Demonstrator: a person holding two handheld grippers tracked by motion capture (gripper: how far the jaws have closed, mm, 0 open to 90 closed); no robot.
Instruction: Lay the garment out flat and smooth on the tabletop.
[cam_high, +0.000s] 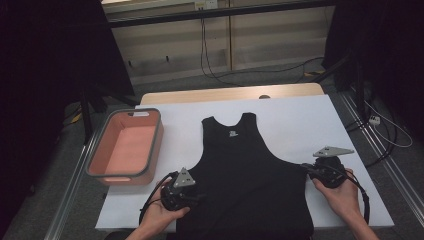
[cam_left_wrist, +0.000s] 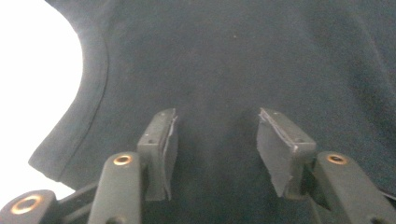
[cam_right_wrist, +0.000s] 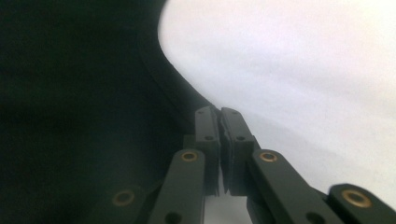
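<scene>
A: Left gripper (cam_left_wrist: 215, 144), fingers (cam_left_wrist: 161, 149) parted, released. Black tank top (cam_high: 245, 175) lies flat under and between them, on the white worktop (cam_high: 300, 120); nothing pinched yet. Left armhole curve sits just left of the fingers.

B: And the right gripper (cam_right_wrist: 220, 140)?

A: Fingers (cam_right_wrist: 205, 135) clenched tight at the right armhole edge. Looks like the hem is nipped between them, though how much cloth is caught I cannot tell.

B: Risks?

A: On the left, the fingers sit well inside the body of the garment. Closing there would likely bunch a fold or grab both layers, not the edge. On the right, a thin bite on the hem could slip when lifted, leaving the top lopsided.

B: Anything in the way?

A: Pink bin (cam_high: 125, 145) stands left of the left fingers, apart from the cloth. Trailing cables behind both grippers could drag across the fabric. Nothing between the fingers and the garment.
</scene>
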